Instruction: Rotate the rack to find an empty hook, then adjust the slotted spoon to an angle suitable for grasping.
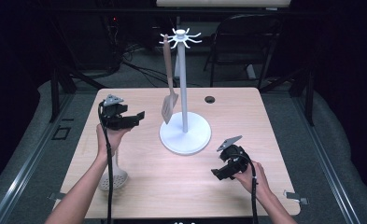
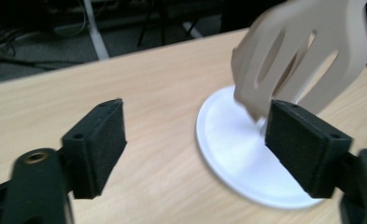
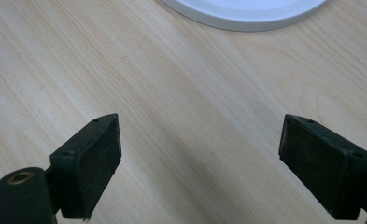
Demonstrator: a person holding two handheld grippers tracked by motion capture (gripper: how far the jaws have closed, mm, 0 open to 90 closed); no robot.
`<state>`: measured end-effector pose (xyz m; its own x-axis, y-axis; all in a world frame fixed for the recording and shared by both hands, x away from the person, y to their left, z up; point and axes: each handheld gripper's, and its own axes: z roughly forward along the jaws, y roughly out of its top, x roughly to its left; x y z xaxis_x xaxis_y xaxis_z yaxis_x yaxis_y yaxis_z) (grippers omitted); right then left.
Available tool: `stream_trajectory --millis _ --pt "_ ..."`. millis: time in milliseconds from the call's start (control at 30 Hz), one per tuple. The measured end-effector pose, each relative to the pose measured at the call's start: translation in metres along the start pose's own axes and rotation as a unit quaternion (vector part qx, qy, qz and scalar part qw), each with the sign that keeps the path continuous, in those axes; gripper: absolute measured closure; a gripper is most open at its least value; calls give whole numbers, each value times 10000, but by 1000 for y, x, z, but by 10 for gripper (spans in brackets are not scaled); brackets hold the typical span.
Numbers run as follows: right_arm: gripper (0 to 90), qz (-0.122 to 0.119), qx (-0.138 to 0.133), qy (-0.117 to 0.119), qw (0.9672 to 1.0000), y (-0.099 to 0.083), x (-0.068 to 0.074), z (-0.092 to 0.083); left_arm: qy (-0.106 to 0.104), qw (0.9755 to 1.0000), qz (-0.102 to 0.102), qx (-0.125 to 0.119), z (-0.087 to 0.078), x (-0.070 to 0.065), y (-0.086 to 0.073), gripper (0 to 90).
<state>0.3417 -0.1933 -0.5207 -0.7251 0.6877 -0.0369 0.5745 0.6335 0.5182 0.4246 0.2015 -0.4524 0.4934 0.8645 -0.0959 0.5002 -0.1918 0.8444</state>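
Now we have our left tool raised off the desk, its jaws spread wide and holding nothing. Just ahead of it hangs the turner, suspended from one hook of the rack, its slotted blade low and close to the rack's round base. In the left gripper view the blade sits just beyond and above the tool's far jaw, apart from both pads, with the white base under it.

Our right tool rests low, near the desk, on the near side of the base. Its jaws are also spread and empty; in the right gripper view bare wood lies between them and the base rim curves well ahead.

Behind and below the left tool, partly under our forearm, a skimmer lies flat on the desk near its edge.

We judge the hanging work to be half done: one utensil is on the rack, one is still on the desk. The left tool seems to stand clear of the hung turner, so the step in hand looks like the break between the two utensils. Next, we think, a tool must drop to the skimmer, close on its handle, then lift it to a free hook without knocking the turner.
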Motion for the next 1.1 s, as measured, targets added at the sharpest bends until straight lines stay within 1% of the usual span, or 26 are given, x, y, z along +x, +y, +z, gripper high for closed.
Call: stream_trajectory --millis 33,100,133,200,233,267,300,367,433,567,600,633,667,700,733,767,800,833,867,900,933,967,1000,1033,1067,1100 --pt "125 1 -3 4 10000 0 0 0 15 10000 -3 59 -1 0 -4 165" --pt "124 -29 25 -6 10000 0 0 -1 59 9999 12 134 -2 0 -11 158" --pt "122 -37 25 -2 10000 1 0 -1 95 9997 22 203 -3 0 -17 155" --pt "120 -8 11 34 10000 1 0 0 100 9997 16 239 -3 0 -20 149" --pt "119 -4 17 38 10000 1 1 0 94 9995 -19 297 -4 1 -26 146" --pt "119 -4 17 38 10000 1 1 0 94 9995 -19 297 -4 1 -26 146" --pt "118 -19 50 12 10000 1 1 -1 125 9992 -36 376 -5 1 -28 143" --pt "117 -29 57 7 10000 2 1 -1 125 9992 -50 382 -7 2 -30 136" --pt "116 -27 36 33 10000 2 1 0 127 9990 -110 403 -10 2 -32 130" --pt "115 -52 36 33 10000 2 2 0 231 9978 -123 615 -19 5 -41 117" --pt "115 -52 36 33 10000 2 2 0 231 9978 -123 615 -19 5 -41 117" --pt "115 -62 34 53 10000 1 3 -1 348 9967 -166 714 -24 8 -45 118" --pt "115 -62 34 53 10000 1 3 -1 348 9967 -166 714 -24 8 -45 122" --pt "115 -101 61 56 9999 0 2 -2 502 9955 -236 763 -29 14 -49 132" --pt "115 -92 77 21 9999 0 2 -2 556 9947 -304 808 -30 16 -53 145" --pt "114 -40 38 51 10000 0 2 -2 556 9947 -304 808 -30 16 -53 151" --pt "114 -40 38 51 10000 0 2 -2 581 9937 -366 881 -30 20 -57 151" --pt "112 -42 42 54 10000 0 2 -1 615 9920 -394 1025 -29 22 -62 157" --pt "111 -81 109 26 9999 0 2 -2 674 9902 -356 1166 -28 24 -66 159" --pt "110 -73 85 52 9999 1 3 -1 771 9878 -319 1313 -25 25 -71 179" --pt "110 -73 85 52 9999 1 3 -1 867 9854 -296 1437 -22 27 -75 179" --pt "110 -107 111 40 9999 2 3 -1 895 9835 -349 1534 -19 30 -79 195" --pt "110 -150 119 68 9998 4 5 0 962 9798 -454 1696 -14 36 -86 258" --pt "111 -120 80 44 9999 4 7 1 989 9776 -482 1791 -11 38 -89 290" --pt "112 -152 123 57 9998 4 7 2 983 9751 -511 1921 -8 40 -93 329" --pt "113 -178 148 68 9997 4 7 2 964 9735 -569 1994 -6 43 -96 369"
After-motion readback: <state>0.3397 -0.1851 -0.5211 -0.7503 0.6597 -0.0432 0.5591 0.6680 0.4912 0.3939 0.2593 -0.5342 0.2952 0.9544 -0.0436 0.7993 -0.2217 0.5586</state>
